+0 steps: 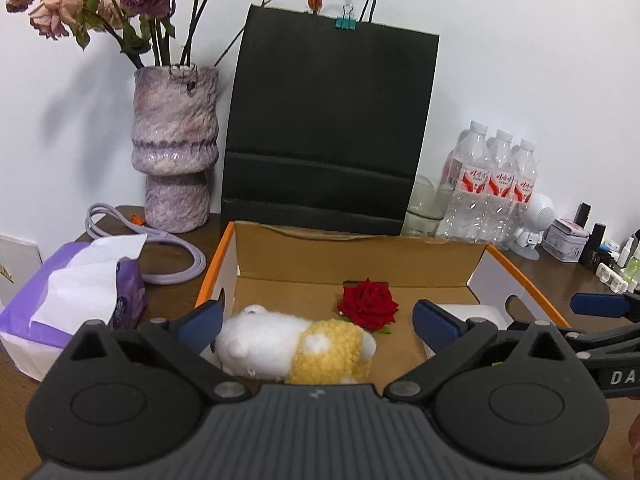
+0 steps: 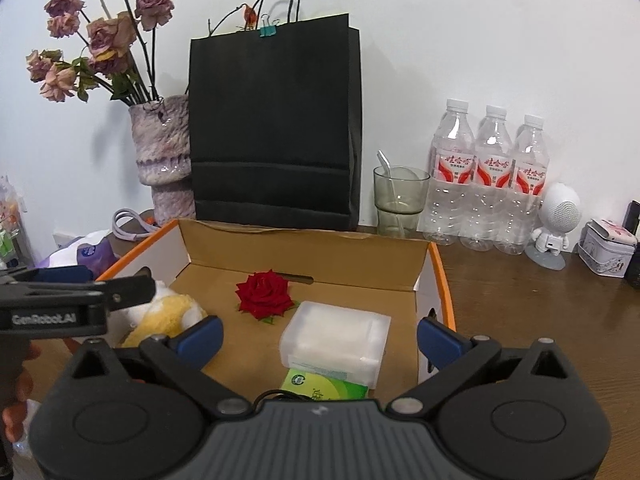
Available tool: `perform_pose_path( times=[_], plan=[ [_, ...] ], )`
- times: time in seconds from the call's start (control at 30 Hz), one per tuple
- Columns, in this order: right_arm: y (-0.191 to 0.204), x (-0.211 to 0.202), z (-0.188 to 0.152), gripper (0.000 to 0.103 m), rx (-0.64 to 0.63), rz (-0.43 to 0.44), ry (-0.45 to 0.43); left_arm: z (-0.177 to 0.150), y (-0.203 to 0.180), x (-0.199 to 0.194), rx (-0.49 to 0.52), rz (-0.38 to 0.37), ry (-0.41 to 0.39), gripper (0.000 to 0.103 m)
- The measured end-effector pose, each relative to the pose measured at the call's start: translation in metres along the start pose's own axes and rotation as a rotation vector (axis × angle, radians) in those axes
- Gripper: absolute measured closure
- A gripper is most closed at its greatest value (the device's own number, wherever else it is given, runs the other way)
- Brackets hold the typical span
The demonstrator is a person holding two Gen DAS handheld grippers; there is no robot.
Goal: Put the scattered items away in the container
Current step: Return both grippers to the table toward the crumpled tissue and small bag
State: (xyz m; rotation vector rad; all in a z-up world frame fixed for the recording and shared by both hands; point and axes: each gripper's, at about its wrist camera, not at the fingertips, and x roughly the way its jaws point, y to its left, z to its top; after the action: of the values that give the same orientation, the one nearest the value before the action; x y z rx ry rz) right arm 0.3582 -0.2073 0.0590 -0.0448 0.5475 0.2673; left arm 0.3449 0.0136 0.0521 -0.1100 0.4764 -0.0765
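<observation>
From the left wrist, the left claw stands spread wide, its blue pads clear of everything, above the near end of the open orange-edged cardboard box. Inside lies a white and yellow plush toy, long axis running left to right, white end toward the left wall; the claw body hides its lower edge. A red rose head sits just behind it on the box floor. A white corner at the right is mostly hidden by the right pad. The right claw's arm enters at the right edge, cut off.

From the right wrist, the right claw is likewise spread, holding nothing. Between its pads rests a frosted white plastic case, touching a green packet that is partly hidden. The left claw covers much of the plush toy. The box stands on a brown wooden surface.
</observation>
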Motion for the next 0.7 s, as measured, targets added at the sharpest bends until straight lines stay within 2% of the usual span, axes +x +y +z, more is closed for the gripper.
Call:
perform_pose_path(
  times=[0.13, 0.37, 0.5, 0.7],
  plan=[
    [0.001, -0.004, 0.001, 0.0, 0.003, -0.001, -0.003, 0.007, 0.001, -0.015, -0.013, -0.01, -0.03, 0.0],
    [0.002, -0.029, 0.004, 0.0, 0.001, 0.007, -0.056, 0.013, 0.005, -0.058, -0.017, -0.073, -0.115, 0.0],
    [0.001, -0.044, -0.003, 0.0, -0.03, -0.007, -0.066, 0.007, 0.011, -0.076, 0.014, -0.077, -0.121, 0.0],
    [-0.006, -0.063, -0.024, 0.0, -0.066, -0.036, -0.04, -0.011, 0.026, -0.095, 0.058, -0.034, -0.095, 0.0]
  ],
)
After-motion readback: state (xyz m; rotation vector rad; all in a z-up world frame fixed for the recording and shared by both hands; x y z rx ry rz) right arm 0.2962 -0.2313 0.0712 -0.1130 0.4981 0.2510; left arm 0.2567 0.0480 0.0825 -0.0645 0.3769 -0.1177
